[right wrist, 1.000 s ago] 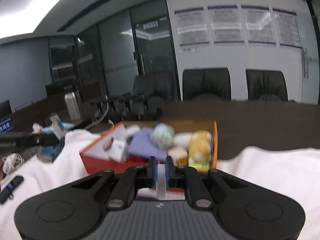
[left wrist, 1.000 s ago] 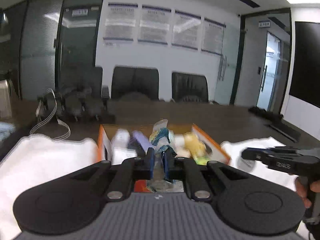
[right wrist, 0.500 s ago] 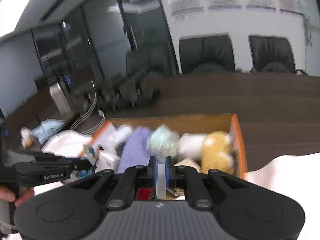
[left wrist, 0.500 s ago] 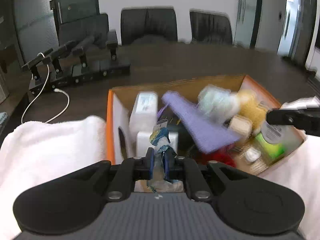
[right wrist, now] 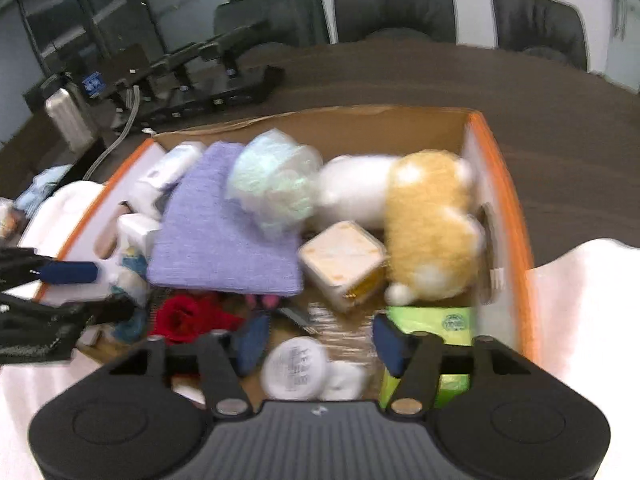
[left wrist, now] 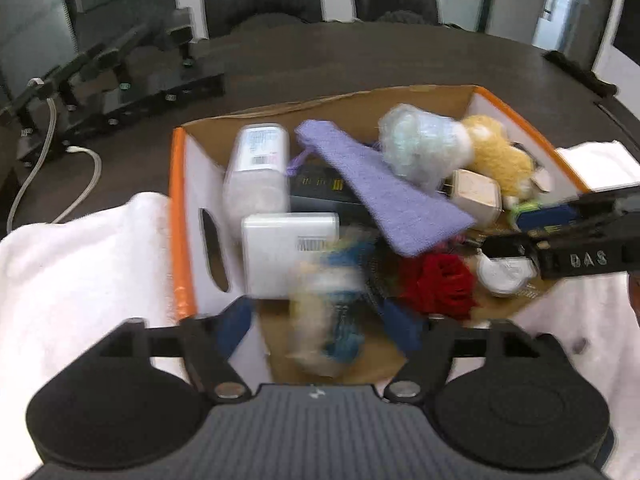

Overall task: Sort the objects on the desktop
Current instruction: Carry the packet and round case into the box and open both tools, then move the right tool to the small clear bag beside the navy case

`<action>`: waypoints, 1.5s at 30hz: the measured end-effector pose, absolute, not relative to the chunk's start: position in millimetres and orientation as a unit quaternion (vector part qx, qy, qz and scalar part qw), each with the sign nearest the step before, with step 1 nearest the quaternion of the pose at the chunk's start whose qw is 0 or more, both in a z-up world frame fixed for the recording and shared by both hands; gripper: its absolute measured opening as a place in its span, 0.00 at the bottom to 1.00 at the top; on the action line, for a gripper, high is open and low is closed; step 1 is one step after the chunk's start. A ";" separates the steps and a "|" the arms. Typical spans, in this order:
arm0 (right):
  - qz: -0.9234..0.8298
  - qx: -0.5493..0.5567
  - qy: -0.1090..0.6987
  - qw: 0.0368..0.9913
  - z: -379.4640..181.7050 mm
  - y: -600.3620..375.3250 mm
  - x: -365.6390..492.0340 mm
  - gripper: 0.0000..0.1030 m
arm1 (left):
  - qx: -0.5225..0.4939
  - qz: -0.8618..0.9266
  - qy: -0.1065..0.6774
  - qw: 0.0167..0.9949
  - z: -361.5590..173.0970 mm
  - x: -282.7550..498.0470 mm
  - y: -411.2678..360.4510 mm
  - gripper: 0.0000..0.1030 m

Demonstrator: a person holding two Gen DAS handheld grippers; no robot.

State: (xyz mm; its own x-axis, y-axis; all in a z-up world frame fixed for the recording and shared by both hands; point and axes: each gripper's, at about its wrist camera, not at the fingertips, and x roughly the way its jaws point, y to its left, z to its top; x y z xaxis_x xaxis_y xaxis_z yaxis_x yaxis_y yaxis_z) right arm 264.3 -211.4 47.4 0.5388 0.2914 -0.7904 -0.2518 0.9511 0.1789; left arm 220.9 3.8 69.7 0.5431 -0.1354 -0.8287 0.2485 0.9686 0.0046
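An orange-edged cardboard box [left wrist: 176, 216] [right wrist: 516, 216] is packed with several items, among them a purple cloth [left wrist: 384, 196], a yellow plush [right wrist: 432, 224] and a red flower [left wrist: 436, 284]. My left gripper [left wrist: 320, 328] [right wrist: 112, 290] hangs over the box's near left side, its jaws opening. A blurred blue-and-white packet [left wrist: 328, 312] lies loose between them, untouched by the pads. My right gripper [right wrist: 320, 342] [left wrist: 516, 230] is over the near right side, also opening. Below its gap lie a round white lid [right wrist: 296, 368] and a small white piece [right wrist: 346, 380].
White cloth [left wrist: 80, 264] [right wrist: 580, 292] lies on both sides of the box on a dark table [left wrist: 360, 60]. A black rack with cables [left wrist: 120, 92] and a metal flask [right wrist: 70, 120] stand at the back left. Office chairs line the far edge.
Both grippers came forward and tipped down over the box. The left one let go of the blue-and-white packet; the right one let go of its thin white piece. Both now stand open.
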 end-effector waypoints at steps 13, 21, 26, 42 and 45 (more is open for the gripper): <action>0.102 -0.045 0.484 0.868 119.7 -225.8 245.9 0.93 | -0.006 -0.053 0.468 0.882 126.4 206.1 7.9 1.00; 0.114 -0.035 0.460 0.880 129.9 -231.1 205.9 0.93 | 0.023 -0.032 0.421 0.906 127.6 156.1 -5.8 1.00; 0.137 -0.029 0.382 0.914 134.4 -235.5 152.3 0.93 | 0.013 -0.034 0.354 0.935 120.0 100.8 -20.8 1.00; 0.186 -0.113 0.285 0.933 43.3 -254.8 -44.9 0.83 | -0.018 -0.043 0.306 0.951 25.3 -83.6 -19.4 1.00; 0.189 -0.134 0.286 0.930 33.6 -256.1 -54.8 0.80 | -0.028 -0.051 0.297 0.953 33.3 -86.9 -4.8 1.00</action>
